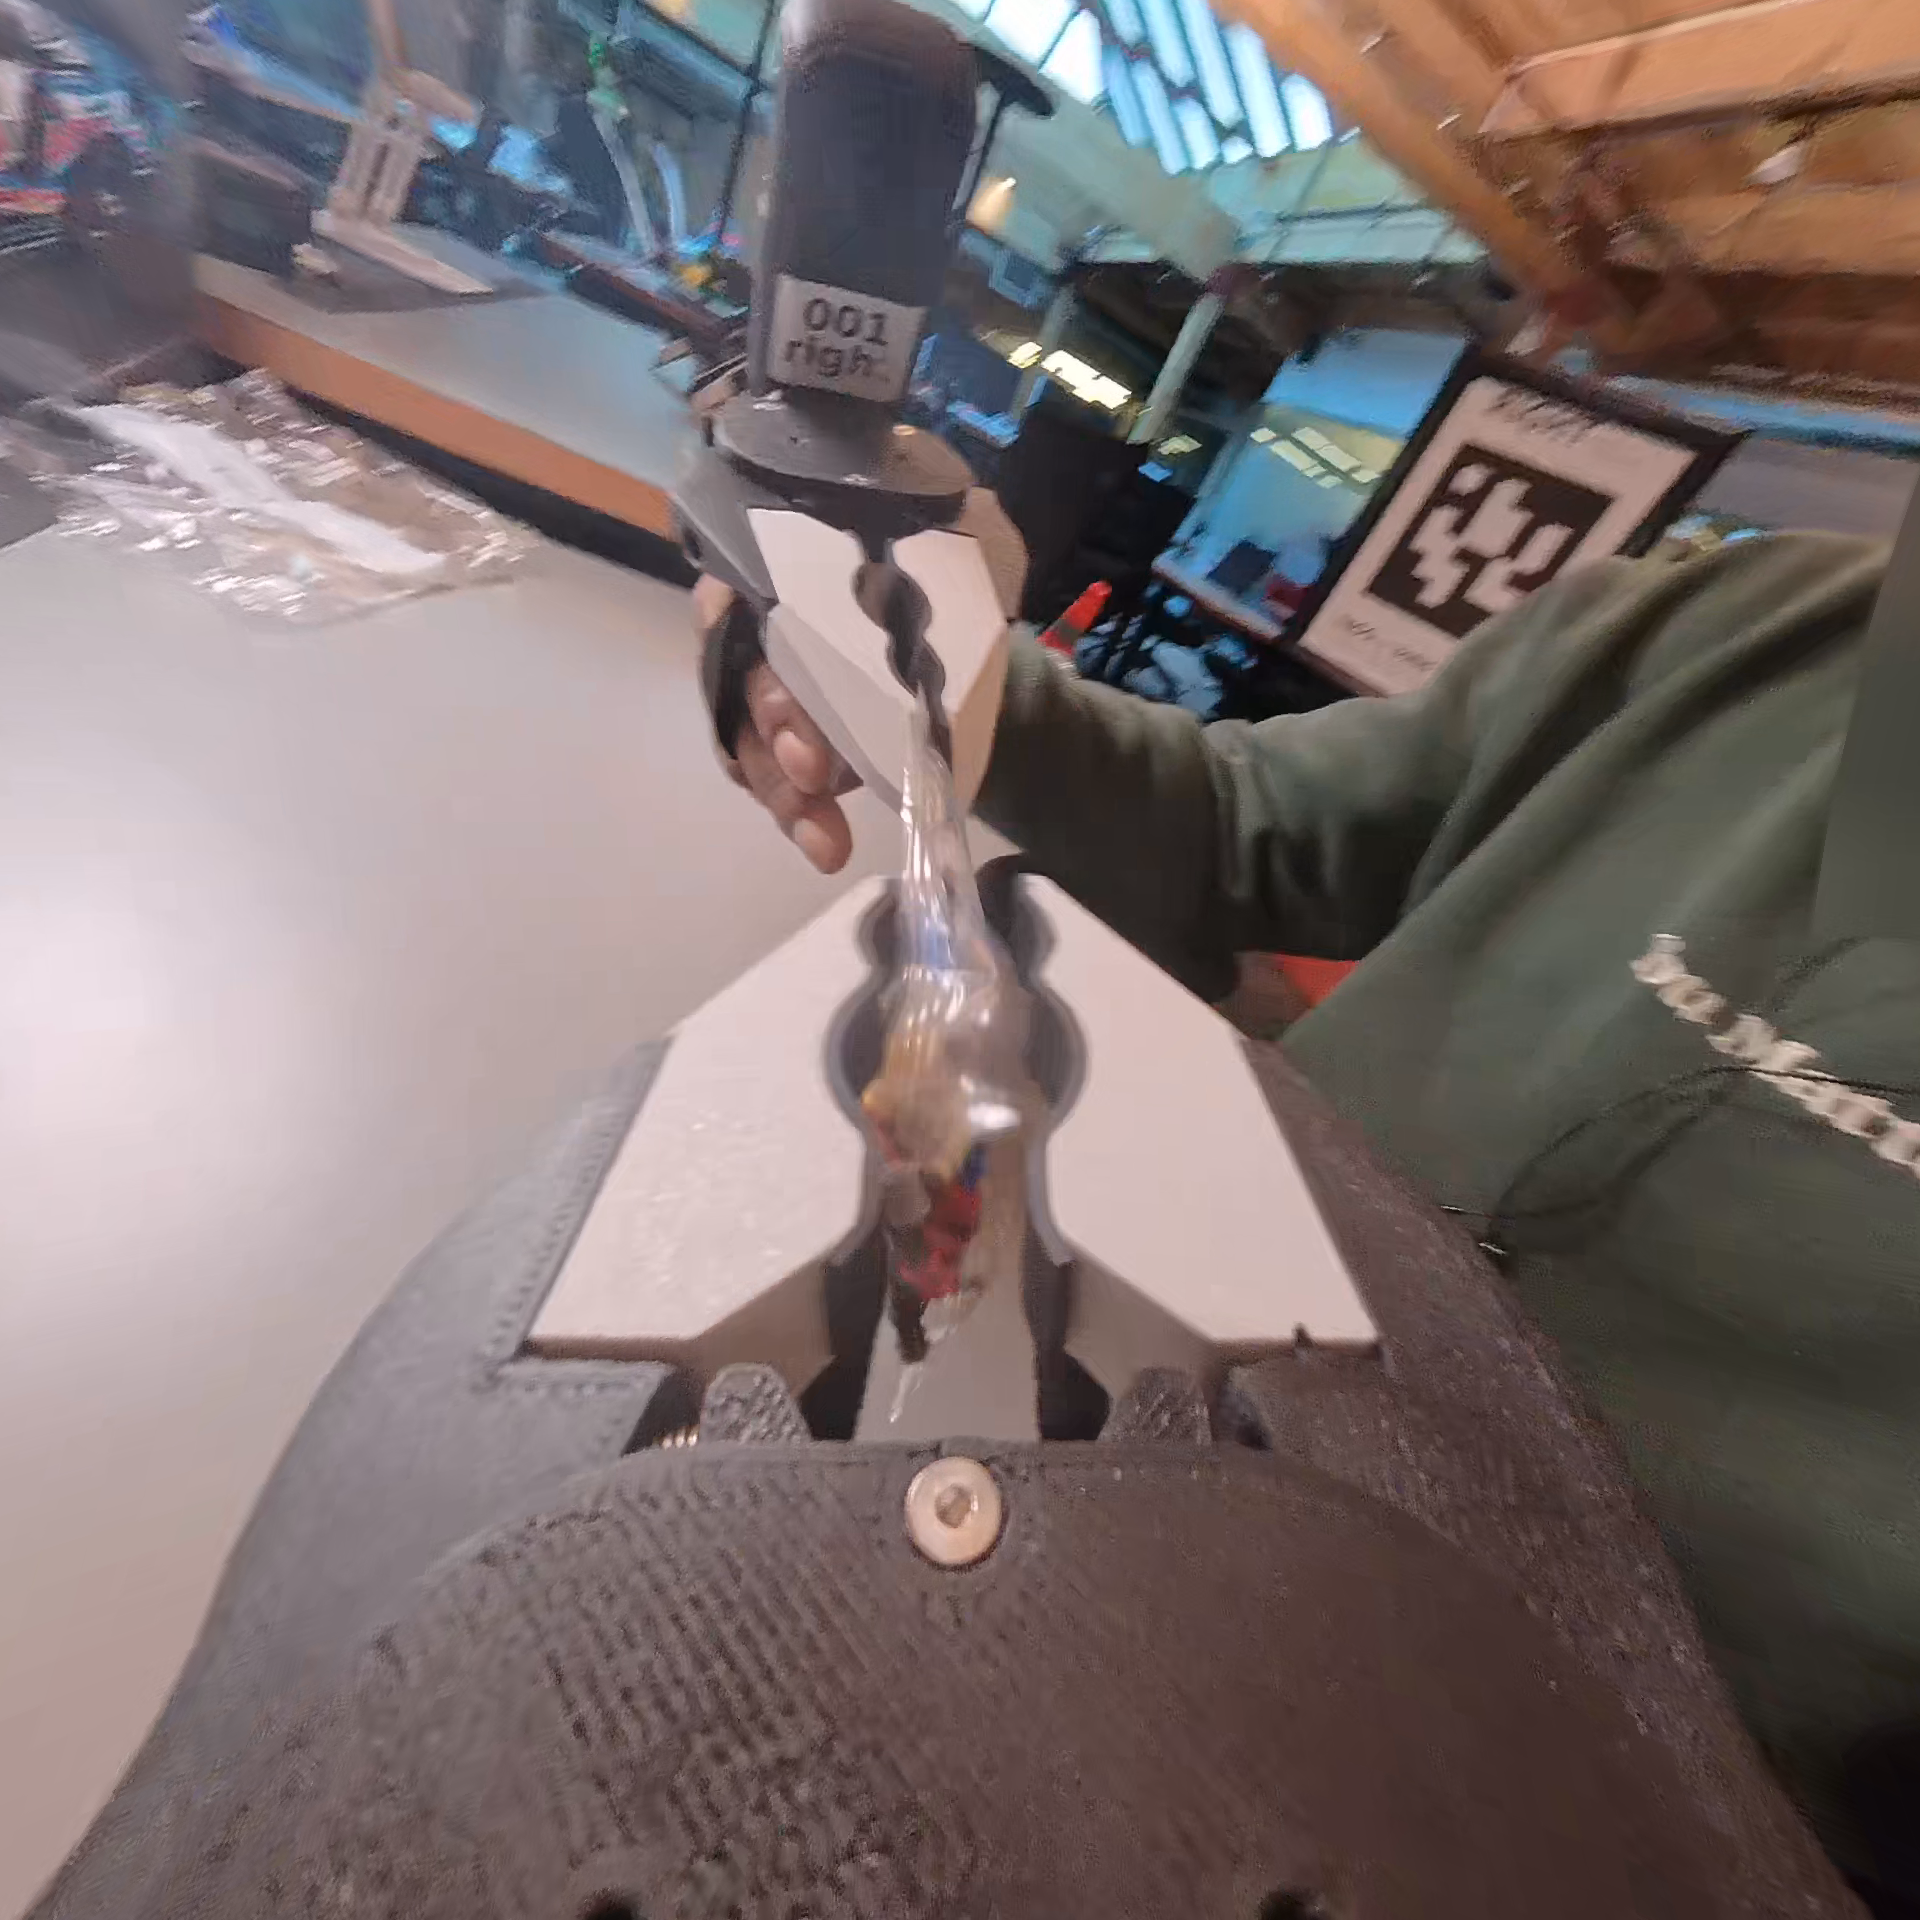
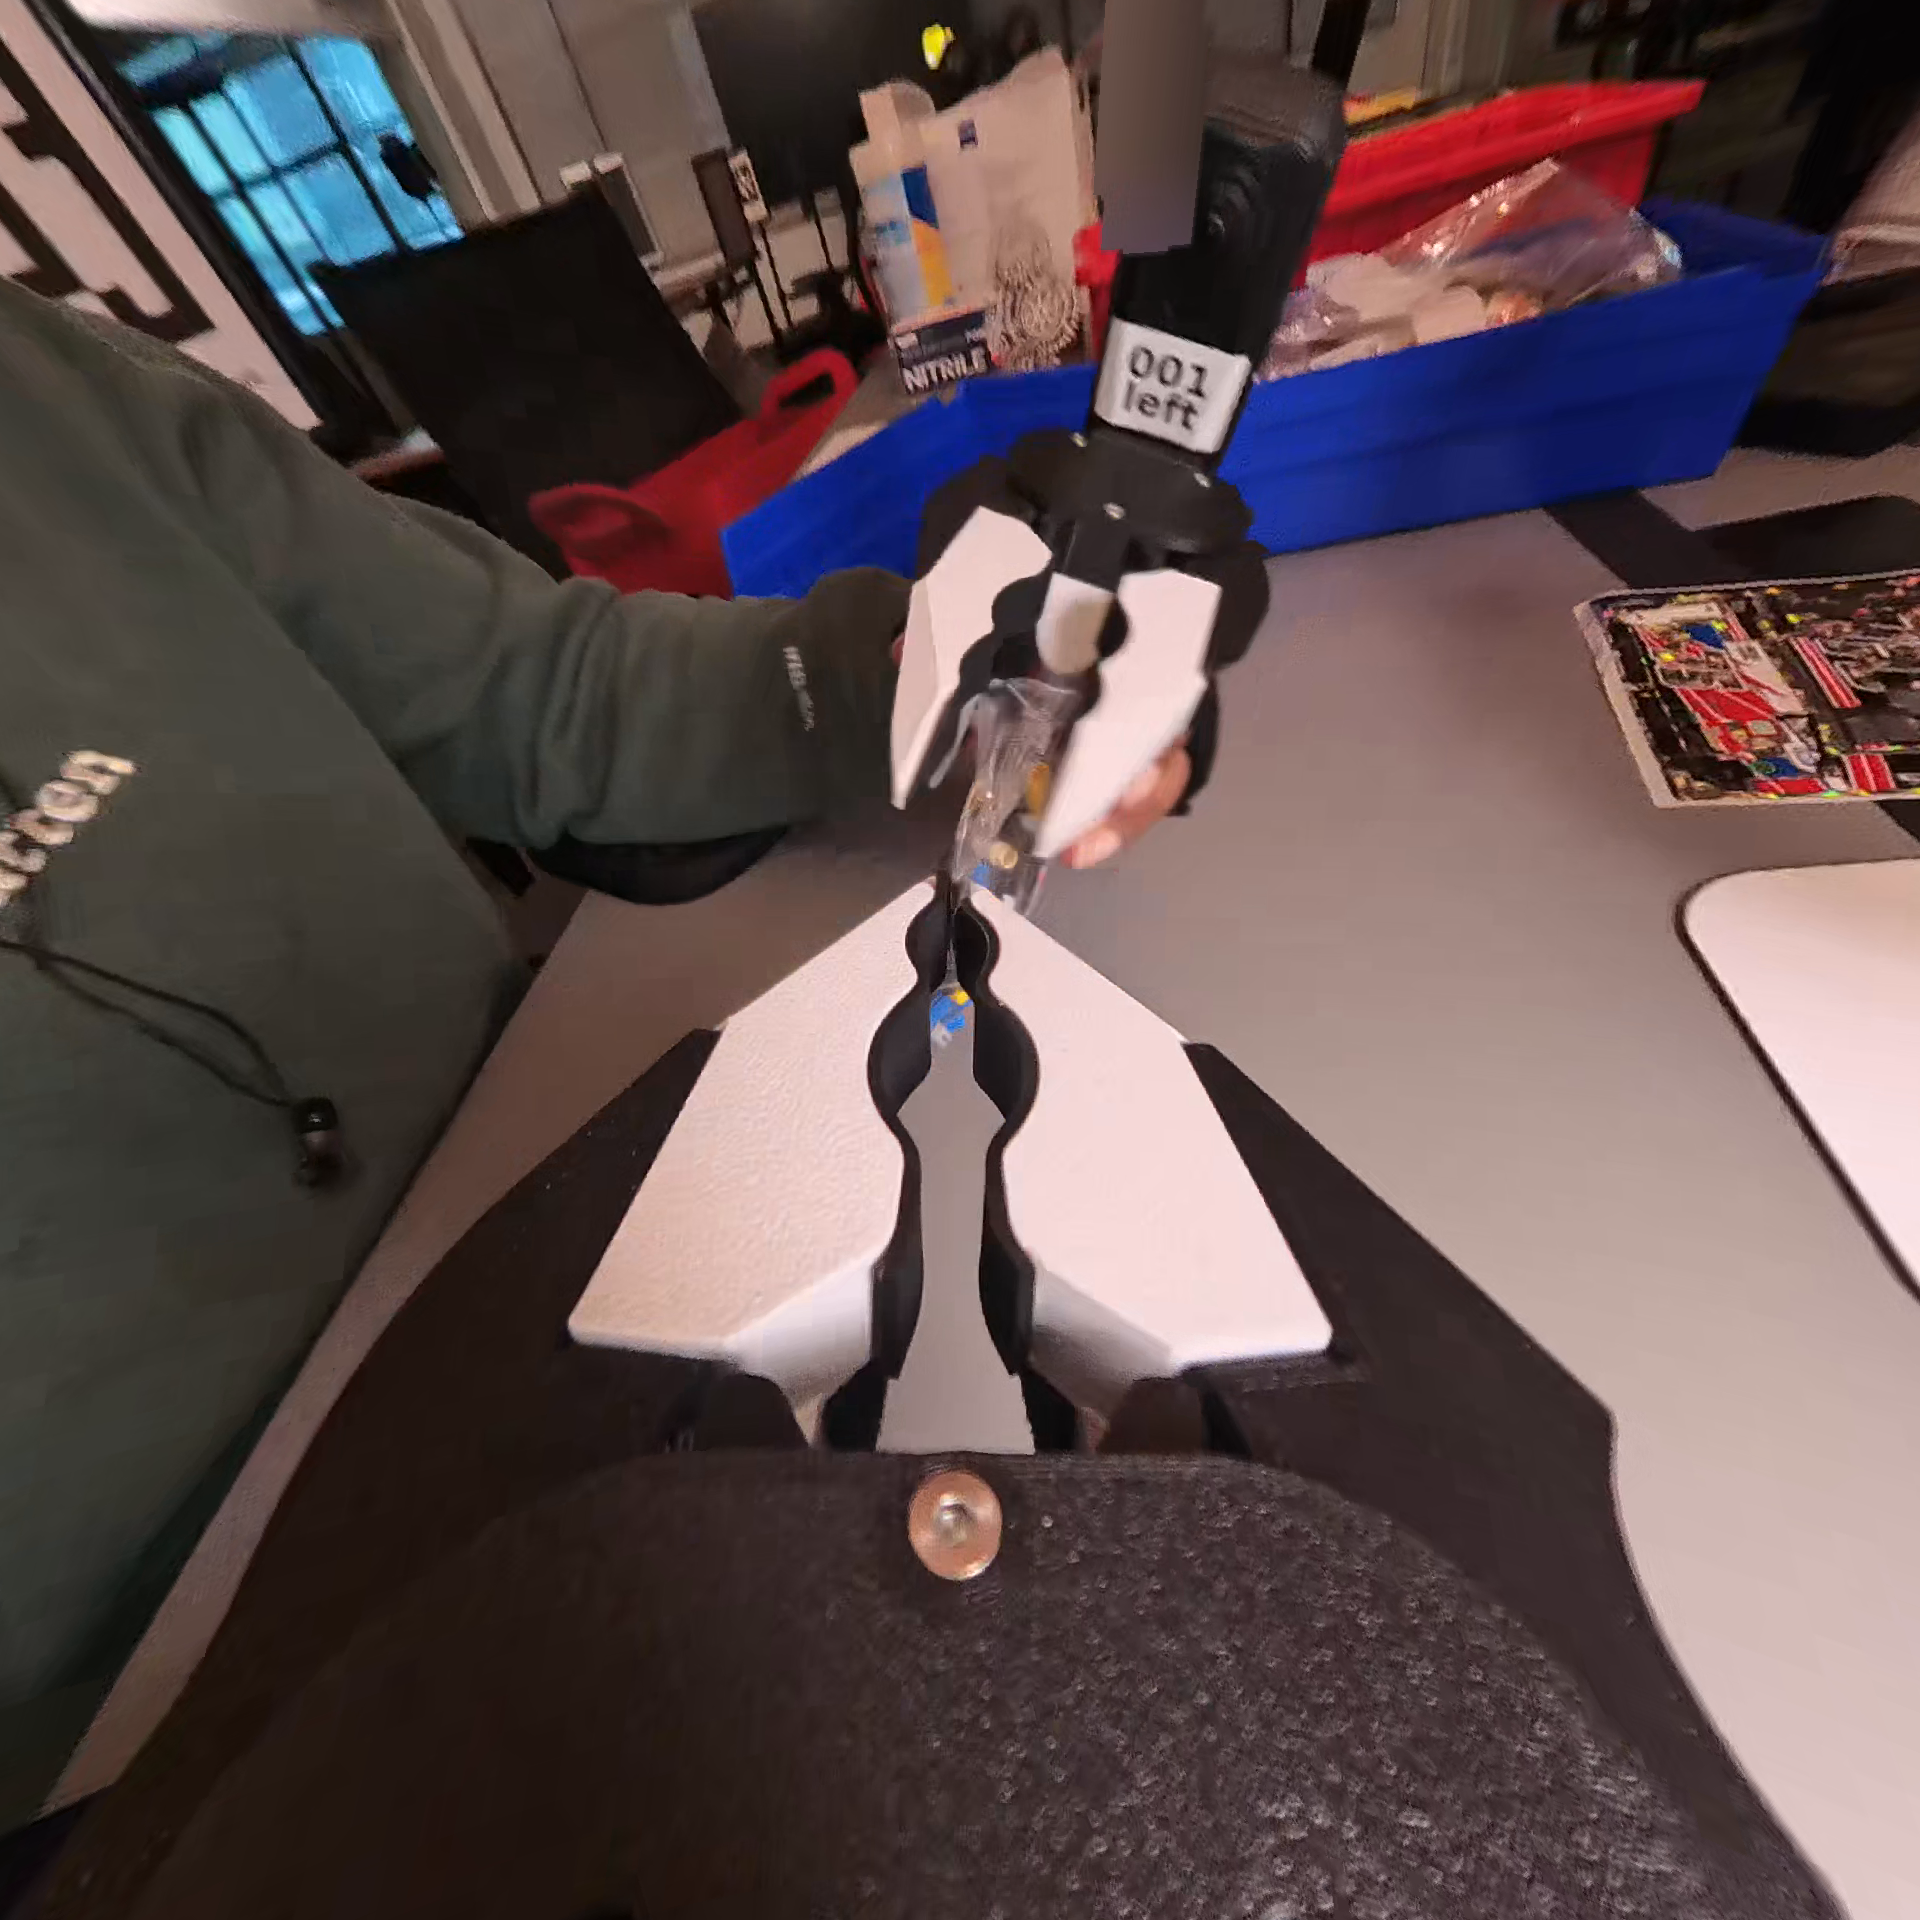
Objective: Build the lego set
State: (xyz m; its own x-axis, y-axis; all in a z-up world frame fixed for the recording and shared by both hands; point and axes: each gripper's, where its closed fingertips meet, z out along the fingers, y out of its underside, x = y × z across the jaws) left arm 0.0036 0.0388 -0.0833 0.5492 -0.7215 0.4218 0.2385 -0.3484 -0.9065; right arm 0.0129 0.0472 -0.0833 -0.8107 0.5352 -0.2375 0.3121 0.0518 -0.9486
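Looking along our left gripper [image 1: 951, 914], we see its jaws clamped on a clear bag of bricks [image 1: 940, 1101], stretched taut to the right gripper [image 1: 925, 748] as if to tear it, while the right view shows both pinching it above open grey table [image 2: 1403, 935].

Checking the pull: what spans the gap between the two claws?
A clear bag of lego pieces, stretched from left claw to right claw; both views show it.
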